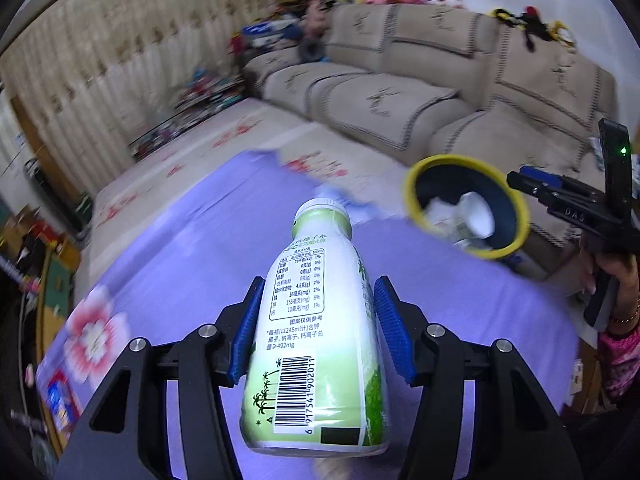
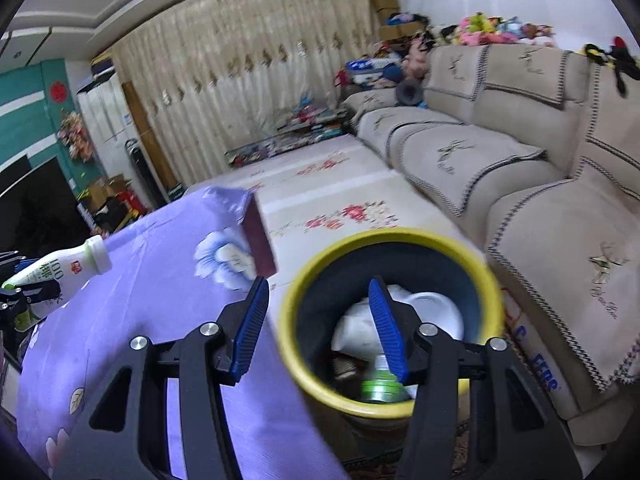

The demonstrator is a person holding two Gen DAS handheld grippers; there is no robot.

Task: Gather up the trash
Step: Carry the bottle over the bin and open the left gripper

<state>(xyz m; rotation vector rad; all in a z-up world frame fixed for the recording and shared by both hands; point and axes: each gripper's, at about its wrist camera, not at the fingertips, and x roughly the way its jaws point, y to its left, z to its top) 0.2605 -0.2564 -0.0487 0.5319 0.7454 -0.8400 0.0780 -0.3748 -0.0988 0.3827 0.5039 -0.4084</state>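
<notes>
- Item in transit: one white-and-green drink bottle, capped, printed label and barcode facing the left wrist view; pinched at its body by the left gripper, blue pads against both sides, and carried above the worktop.
- Receptacle: small bin with yellow rim and dark inside. The right gripper straddles its rim: one jaw outside the near wall, the other inside the mouth, jaws partly closed on that rim. In the left wrist view the bin hangs tilted off the worktop's edge, mouth turned toward the bottle.
- Already collected: crumpled white paper and a green-capped container lie in the bin.
- Worktop cover: purple flowered cloth; no other loose trash shows on the part in view. A small blue packet at the near left corner is too blurred to class.
- Surroundings: beige sofa behind, plush toys along its back.
- Status, judged: well advanced; part of the trash is binned, one bottle is lifted but not yet deposited.
- Outstanding: bring bottle over the bin mouth, release, check the rest of the worktop.
</notes>
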